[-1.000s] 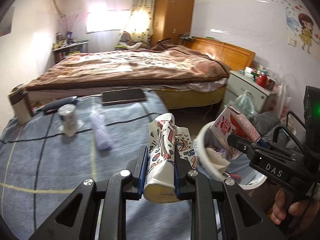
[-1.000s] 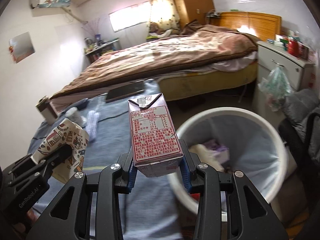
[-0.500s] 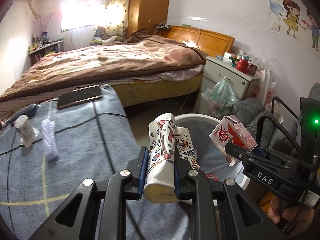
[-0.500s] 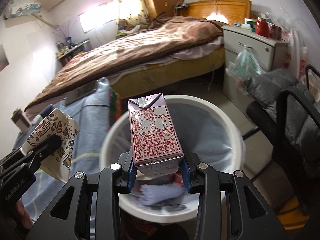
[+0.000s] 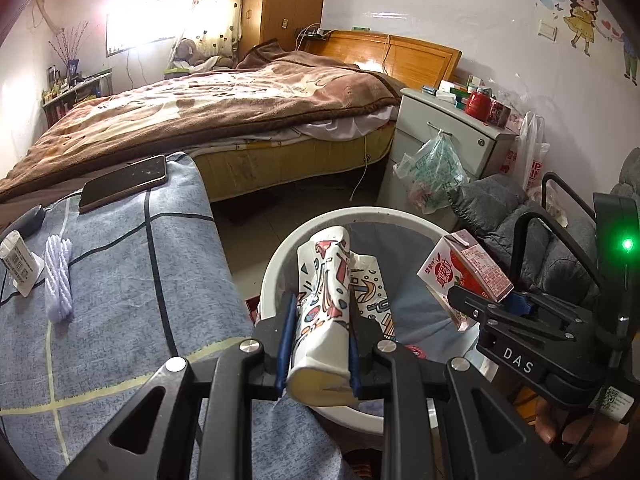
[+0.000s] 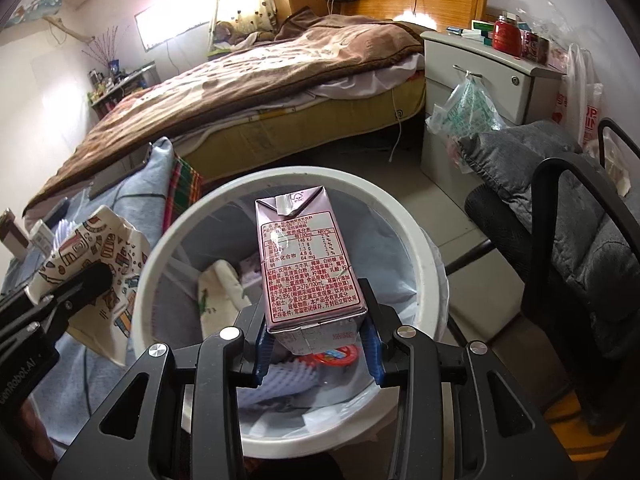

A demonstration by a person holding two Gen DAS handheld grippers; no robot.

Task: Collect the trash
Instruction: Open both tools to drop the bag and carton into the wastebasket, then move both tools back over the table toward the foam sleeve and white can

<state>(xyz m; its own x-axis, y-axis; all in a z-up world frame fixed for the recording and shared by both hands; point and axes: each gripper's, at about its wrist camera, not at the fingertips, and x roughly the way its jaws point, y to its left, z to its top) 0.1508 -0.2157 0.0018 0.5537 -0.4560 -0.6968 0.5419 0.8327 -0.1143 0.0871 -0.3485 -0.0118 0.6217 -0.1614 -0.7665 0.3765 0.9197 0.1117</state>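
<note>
Now both loads hang over the bin.
Left claw (image 5: 320,340) clenches the crushed paper cup (image 5: 324,312) near the white bin (image 6: 424,240) rim; right claw (image 6: 316,340) grasps the milk carton (image 6: 308,264). Released off-centre, the cup could fall outside.

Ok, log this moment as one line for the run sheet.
left hand-held gripper: shut on paper cup | right hand-held gripper: shut on milk carton | both over white bin | release: not yet

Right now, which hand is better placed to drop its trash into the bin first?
Right. The right gripper holds the milk carton squarely over the white bin, while the left gripper's crushed paper cup hangs near the bin's rim by the table.
</note>
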